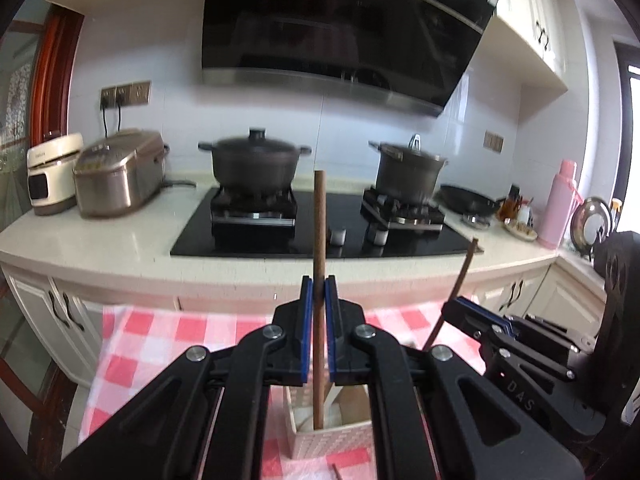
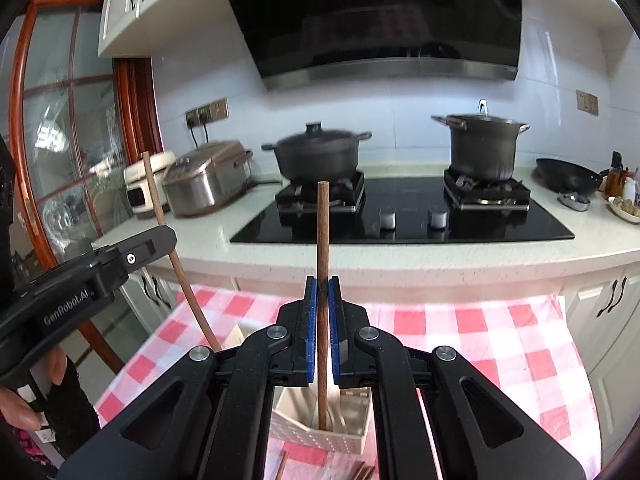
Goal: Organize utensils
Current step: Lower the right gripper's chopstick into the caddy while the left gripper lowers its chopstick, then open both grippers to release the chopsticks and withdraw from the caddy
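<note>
Blue pads: the left gripper [image 1: 319, 292], black with blue-lined jaws, is clenched on a brown wooden chopstick [image 1: 319, 216] standing upright between the pads.
Right gripper: the right gripper [image 2: 322, 294], of the same black-and-blue build, is clamped on a second brown wooden chopstick [image 2: 322, 232], also upright.
Chopstick ends: in each wrist view the lower end of the held stick reaches down into a white woven-pattern plastic utensil holder [image 1: 332, 438] at 6 o'clock, below the jaws.
Loose sticks: more brown chopstick ends [image 2: 362, 472] lie on the cloth at 6 o'clock of the holder.
Cloth: a red-and-white checked tablecloth [image 2: 480, 332] lies under the holder.
Writing: "GenRobot.AI" is readable on the left gripper's body at 9 o'clock in the right wrist view; "DAS" shows on the right gripper's body at 4 o'clock in the left wrist view.
Hand: a person's hand [image 2: 24, 404] grips the left gripper's handle at 8 o'clock.
Beyond: a black glass gas hob [image 2: 404, 216] at 12 o'clock bears a lidded black casserole pot [image 2: 318, 156] and a tall grey stockpot [image 2: 482, 146].
Counter: a silver rice cooker [image 1: 120, 176] stands at 10 o'clock, and a pink flask [image 1: 560, 204] at 3 o'clock.
</note>
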{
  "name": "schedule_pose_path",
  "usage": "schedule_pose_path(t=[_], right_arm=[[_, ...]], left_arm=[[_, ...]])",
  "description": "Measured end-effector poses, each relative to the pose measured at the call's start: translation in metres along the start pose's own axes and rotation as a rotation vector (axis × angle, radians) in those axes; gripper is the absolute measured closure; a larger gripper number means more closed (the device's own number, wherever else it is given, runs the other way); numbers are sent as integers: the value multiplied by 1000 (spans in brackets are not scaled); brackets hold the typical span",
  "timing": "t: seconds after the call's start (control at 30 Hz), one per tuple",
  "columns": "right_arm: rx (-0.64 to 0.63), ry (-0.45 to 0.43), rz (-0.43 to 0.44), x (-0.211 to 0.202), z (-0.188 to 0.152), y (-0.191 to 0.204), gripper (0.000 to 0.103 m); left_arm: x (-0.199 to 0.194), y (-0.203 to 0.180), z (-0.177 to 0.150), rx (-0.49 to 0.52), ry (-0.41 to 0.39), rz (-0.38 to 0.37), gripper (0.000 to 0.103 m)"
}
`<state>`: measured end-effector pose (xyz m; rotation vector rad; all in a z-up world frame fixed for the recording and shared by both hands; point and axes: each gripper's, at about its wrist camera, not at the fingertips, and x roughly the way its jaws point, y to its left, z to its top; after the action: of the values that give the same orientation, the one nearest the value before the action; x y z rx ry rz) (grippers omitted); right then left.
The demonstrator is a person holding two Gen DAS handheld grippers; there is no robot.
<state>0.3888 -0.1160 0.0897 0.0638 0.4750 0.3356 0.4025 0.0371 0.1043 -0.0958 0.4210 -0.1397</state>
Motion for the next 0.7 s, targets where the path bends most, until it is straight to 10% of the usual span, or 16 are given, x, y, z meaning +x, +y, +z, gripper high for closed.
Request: schedule_pose_path(t=[0.23, 0.37, 0.7], right_arm=[[64, 48, 6, 21, -6, -14, 91], [76, 35, -4, 15, -5, -18, 66], [82, 14, -33, -17, -14, -26, 65]], left_arm=[[13, 17, -20, -25, 42, 45, 83], [2, 26, -21, -31, 12, 79, 68], [-37, 42, -36, -66, -24, 135, 39]])
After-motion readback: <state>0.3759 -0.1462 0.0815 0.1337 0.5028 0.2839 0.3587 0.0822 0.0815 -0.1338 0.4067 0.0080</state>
